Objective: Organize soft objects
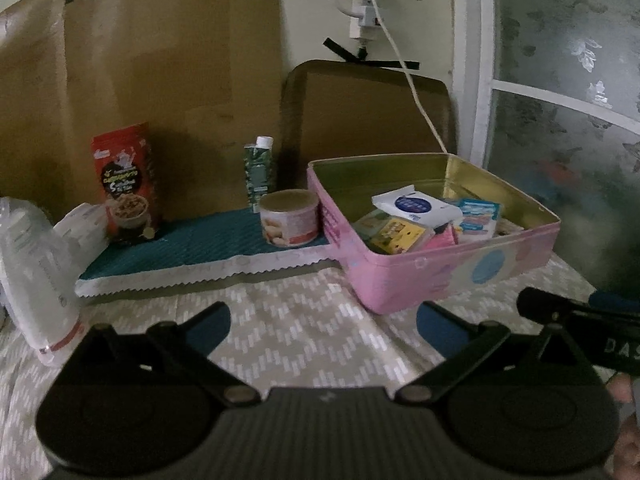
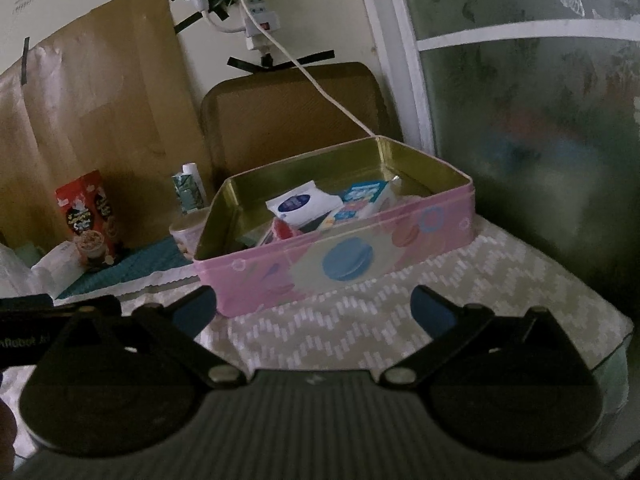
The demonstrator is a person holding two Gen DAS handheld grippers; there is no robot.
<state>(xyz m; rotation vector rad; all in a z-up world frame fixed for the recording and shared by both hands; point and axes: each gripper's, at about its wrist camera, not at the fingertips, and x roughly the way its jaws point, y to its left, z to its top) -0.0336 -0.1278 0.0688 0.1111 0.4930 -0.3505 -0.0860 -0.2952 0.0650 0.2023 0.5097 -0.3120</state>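
Tin [image 2: 344, 264]: pink ext. w/ blue and pastel macaron print, gold int. Tablecloth [image 1: 304, 332]: beige, white zigzag pattern. Mat [image 1: 208, 240]: teal, white scalloped edge. Carton [image 1: 259, 174]: green, white cap. Pouch [image 1: 126, 184]: red and dark brown. Gripper pads [image 2: 192, 312]: blue.

Pink tin [image 1: 448, 276], lidless, gold-lined, macaron print on its outer wall, sits on the patterned cloth. Inside it, soft packets piled loosely: white pack with a blue round label [image 1: 416, 208] on top, tilted, near the tin's middle; blue-and-white pack [image 1: 478, 216] just right of it, leaning; yellow pack [image 1: 396, 234] lower left, against the near wall; pink pack [image 1: 440, 238] partly buried between them.
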